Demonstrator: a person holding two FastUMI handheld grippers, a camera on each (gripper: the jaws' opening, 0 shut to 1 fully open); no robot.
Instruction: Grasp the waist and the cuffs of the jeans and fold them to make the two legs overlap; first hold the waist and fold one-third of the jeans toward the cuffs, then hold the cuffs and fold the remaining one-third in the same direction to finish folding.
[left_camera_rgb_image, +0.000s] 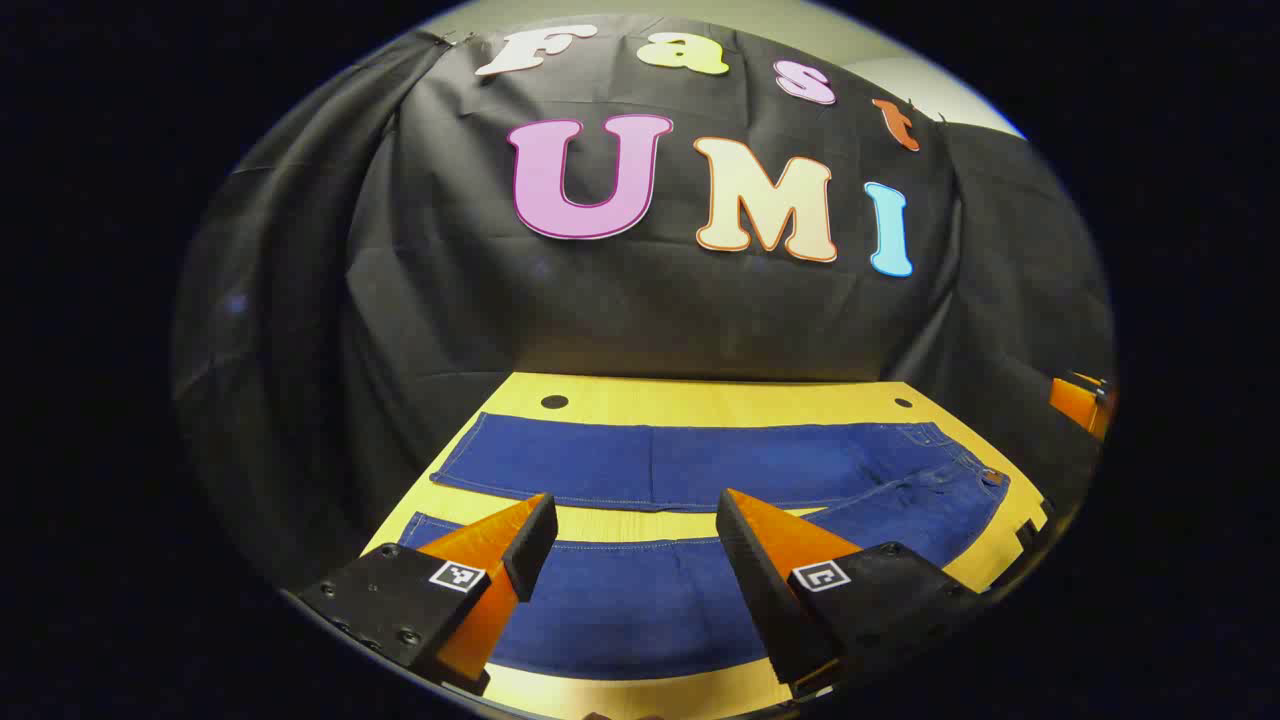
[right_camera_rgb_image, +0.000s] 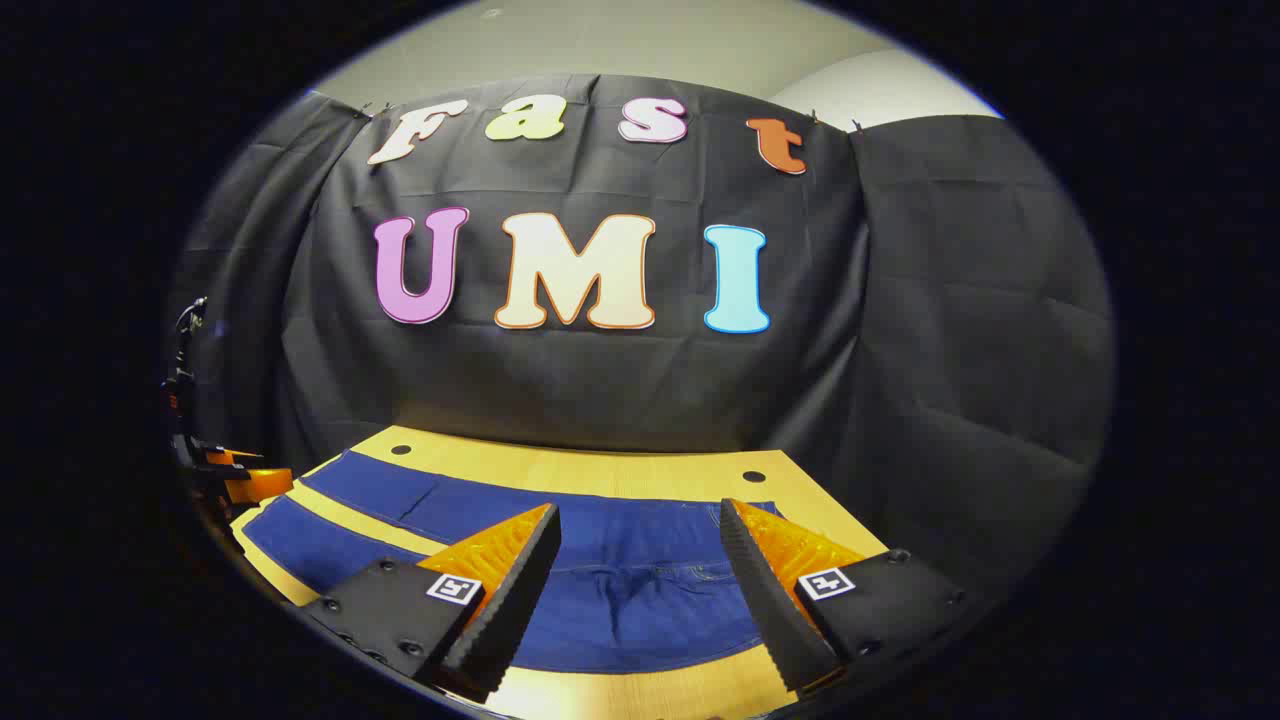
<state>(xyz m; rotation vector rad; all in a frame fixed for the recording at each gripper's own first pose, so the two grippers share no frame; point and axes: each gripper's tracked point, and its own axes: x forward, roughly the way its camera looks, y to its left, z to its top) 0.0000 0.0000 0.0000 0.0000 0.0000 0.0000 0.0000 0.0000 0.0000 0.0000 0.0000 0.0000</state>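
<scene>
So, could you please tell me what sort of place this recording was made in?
Most likely a staged recording booth, not a home: black cloth hangs as the backdrop, a wooden table with drilled holes stands before it, and jeans lie spread flat on it below two open grippers.

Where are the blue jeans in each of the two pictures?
Left gripper view: the jeans lie flat across the wooden table, legs apart, waist at the right, beyond the left gripper.
Right gripper view: the jeans lie low in the picture, legs running off to the left, behind the right gripper.
Shared landmark: the table's two dark holes along its far edge.
</scene>
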